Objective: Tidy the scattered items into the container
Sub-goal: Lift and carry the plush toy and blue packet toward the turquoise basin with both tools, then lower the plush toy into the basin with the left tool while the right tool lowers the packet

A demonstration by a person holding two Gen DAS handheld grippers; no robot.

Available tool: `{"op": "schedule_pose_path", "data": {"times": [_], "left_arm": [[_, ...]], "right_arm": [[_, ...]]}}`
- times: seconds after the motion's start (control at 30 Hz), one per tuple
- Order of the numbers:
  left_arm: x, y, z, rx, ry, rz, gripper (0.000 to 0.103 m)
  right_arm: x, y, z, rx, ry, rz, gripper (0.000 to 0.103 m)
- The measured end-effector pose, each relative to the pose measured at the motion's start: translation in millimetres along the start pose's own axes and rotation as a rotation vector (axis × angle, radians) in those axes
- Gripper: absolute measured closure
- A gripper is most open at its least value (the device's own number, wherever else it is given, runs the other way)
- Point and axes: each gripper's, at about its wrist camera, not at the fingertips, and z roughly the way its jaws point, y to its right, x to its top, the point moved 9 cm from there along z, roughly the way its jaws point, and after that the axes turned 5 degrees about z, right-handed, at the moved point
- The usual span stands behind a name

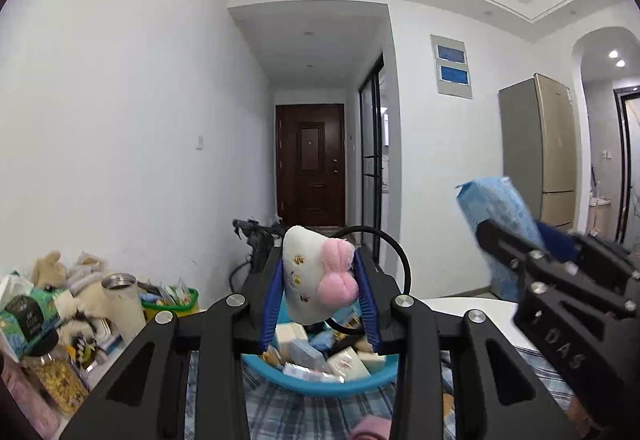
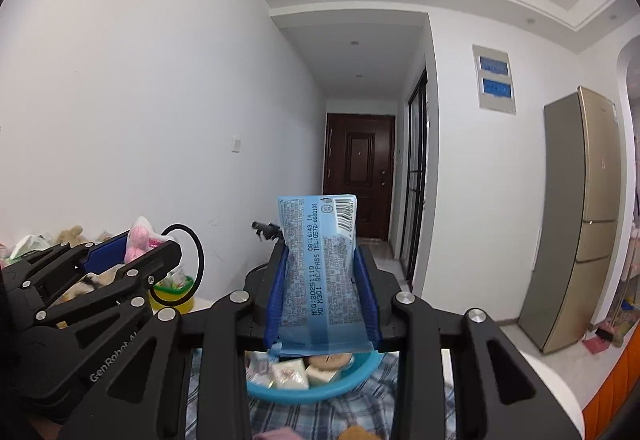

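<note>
Left gripper (image 1: pixel 320 296) jaws clamped on white plush toy (image 1: pixel 308 276); right gripper (image 2: pixel 322 300) jaws clamped on blue packet (image 2: pixel 320 272), long axis upright — blue basin (image 1: pixel 320 386) directly below both, left slightly nearer.

**Two wrist cams, both aimed down the hallway**

Left wrist cam sits right behind the left gripper (image 1: pixel 320 280) and looks level along its fingers, over a blue basin (image 1: pixel 320 386) close below, toward a dark door (image 1: pixel 310 164) far down the corridor. Right wrist cam does the same from just beside it (heavy fisheye bend on both). Shared: the basin (image 2: pixel 316 392), door (image 2: pixel 360 176), fridge (image 1: pixel 540 148), and each gripper pokes into the other's view, right gripper (image 1: pixel 520 240) included.
</note>
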Motion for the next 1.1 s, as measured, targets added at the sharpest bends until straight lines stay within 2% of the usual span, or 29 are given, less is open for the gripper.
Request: {"op": "schedule_pose_path", "data": {"times": [0.27,0.77,0.93,1.1], "left_arm": [[18.7,-12.9,39.3,0.014,0.014,-0.012,0.066],[29.3,-29.6,130.4,0.008,-0.003,-0.012,0.066],[20.2,-34.6,166.0,0.009,-0.02,-0.025,0.066],[-3.8,-39.3,193.7,0.009,-0.05,-0.046,0.066]], "right_arm": [[19.2,4.5,34.9,-0.006,0.016,0.006,0.071],[13.0,5.5,119.5,0.003,0.003,0.024,0.071],[4.5,9.0,151.9,0.011,-0.007,0.037,0.071],[-5.2,14.3,177.3,0.024,-0.023,0.042,0.071]]}}
